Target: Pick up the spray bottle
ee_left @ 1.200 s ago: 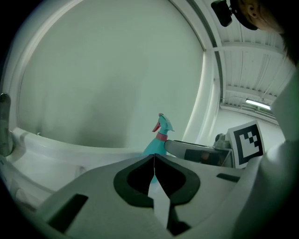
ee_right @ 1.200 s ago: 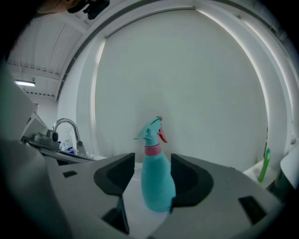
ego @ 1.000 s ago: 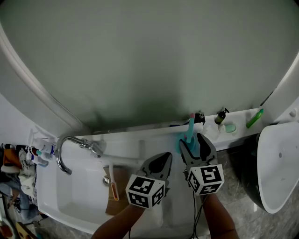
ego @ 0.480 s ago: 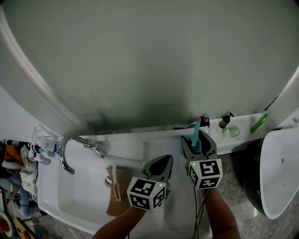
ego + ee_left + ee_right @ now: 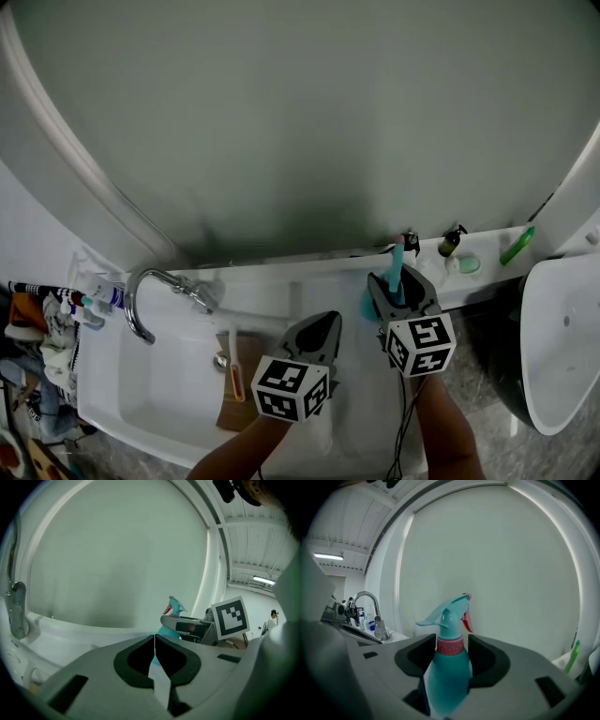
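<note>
A teal spray bottle (image 5: 450, 667) with a pink collar and red trigger stands upright on the white ledge (image 5: 281, 267) behind the basin. My right gripper (image 5: 451, 639) has the bottle between its jaws, which are closing on the body. It almost fills the gap, and I see no firm press. From the head view the bottle (image 5: 397, 262) rises between the right gripper (image 5: 400, 284) fingers. My left gripper (image 5: 319, 328) hovers over the basin's right side, shut and empty, its jaws meeting in a line (image 5: 154, 641). The left gripper view shows the bottle (image 5: 174, 606) in the right gripper (image 5: 187, 625).
A chrome faucet (image 5: 141, 305) arches over the white basin (image 5: 159, 403), with a brown board (image 5: 239, 380) by the drain. A dark pump bottle (image 5: 450, 242), green soap (image 5: 469, 265) and green tube (image 5: 514, 244) sit on the ledge to the right. Toiletries (image 5: 89, 305) crowd the left.
The right jaws have drawn in a little around the spray bottle. Neither gripper has otherwise shifted; only the head view has drifted slightly.
</note>
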Motion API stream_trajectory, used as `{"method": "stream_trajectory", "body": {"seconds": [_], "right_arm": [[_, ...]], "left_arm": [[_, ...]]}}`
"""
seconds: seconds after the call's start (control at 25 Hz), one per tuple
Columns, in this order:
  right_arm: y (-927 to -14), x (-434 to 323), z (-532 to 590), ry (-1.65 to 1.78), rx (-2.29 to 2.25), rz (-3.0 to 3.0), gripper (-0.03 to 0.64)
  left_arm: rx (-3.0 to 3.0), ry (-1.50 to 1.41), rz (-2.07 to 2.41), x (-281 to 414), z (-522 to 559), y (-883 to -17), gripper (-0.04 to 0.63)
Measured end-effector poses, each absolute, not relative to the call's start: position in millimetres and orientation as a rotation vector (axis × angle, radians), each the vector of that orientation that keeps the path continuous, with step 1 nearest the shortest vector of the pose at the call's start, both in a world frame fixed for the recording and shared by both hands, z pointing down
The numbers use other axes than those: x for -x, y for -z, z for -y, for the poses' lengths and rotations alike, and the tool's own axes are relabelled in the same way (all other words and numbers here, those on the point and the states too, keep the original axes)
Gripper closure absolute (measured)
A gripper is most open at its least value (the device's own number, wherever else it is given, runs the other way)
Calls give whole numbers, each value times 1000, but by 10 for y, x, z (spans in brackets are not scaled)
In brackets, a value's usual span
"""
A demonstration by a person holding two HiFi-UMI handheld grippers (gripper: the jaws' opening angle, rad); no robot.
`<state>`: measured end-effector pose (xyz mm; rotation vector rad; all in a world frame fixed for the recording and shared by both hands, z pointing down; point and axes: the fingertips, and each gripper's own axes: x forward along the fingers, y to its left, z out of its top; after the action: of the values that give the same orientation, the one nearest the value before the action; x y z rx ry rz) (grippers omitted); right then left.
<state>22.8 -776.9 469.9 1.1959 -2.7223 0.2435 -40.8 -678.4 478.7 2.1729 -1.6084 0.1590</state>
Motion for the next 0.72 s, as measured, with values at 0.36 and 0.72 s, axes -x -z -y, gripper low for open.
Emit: {"method": "stream_trajectory", "body": {"seconds": [0.36,0.72], "right_arm": [[-4590,-343,7468,-247,-1209,2738,408],[-4487,-398,7042,-236,-1223,2729,408]], "left_arm": [[-2184,-144,1608,451,6532,-4707,589],[-2207,-113,1616,546,6181,-4590,589]]}}
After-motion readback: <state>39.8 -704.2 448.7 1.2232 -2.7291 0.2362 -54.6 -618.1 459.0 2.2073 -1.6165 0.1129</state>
